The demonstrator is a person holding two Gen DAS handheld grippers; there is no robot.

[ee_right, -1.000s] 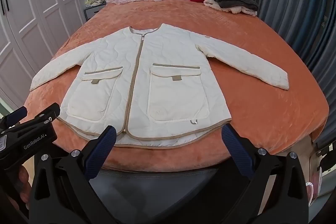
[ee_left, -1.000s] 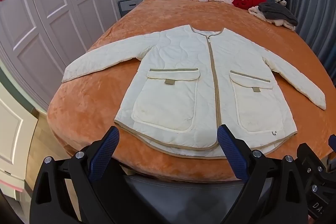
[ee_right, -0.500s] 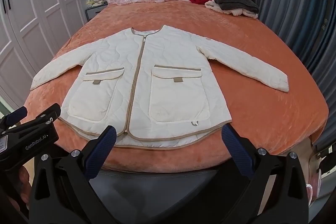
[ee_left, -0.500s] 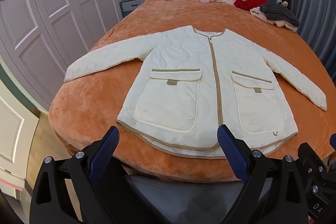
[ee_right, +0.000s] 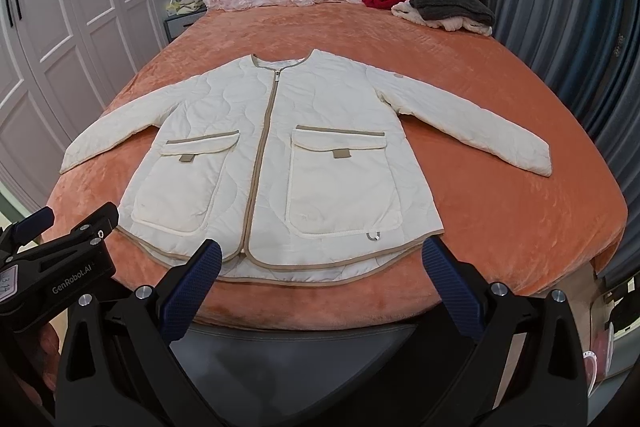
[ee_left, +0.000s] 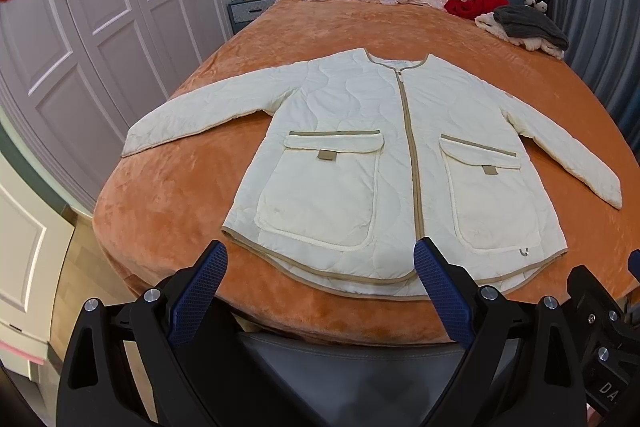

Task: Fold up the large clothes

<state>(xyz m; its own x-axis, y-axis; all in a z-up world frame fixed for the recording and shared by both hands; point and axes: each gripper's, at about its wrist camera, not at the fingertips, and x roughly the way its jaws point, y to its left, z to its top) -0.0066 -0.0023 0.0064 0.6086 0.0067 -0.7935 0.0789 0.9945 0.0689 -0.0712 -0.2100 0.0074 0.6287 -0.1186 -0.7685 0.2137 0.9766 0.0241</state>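
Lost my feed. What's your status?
Both hand-held grippers, left and right, open, empty. Jacket flat, unfolded. Nothing blocking.

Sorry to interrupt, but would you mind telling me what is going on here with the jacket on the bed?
A person holds a hand-held gripper in each hand at the foot of the bed. A cream quilted jacket lies flat on the orange cover, zipped, front up, both sleeves spread out. The left hand-held gripper and the right hand-held gripper are both open, short of the hem, touching nothing. No fold has been made yet. Other clothes are heaped near the headboard.
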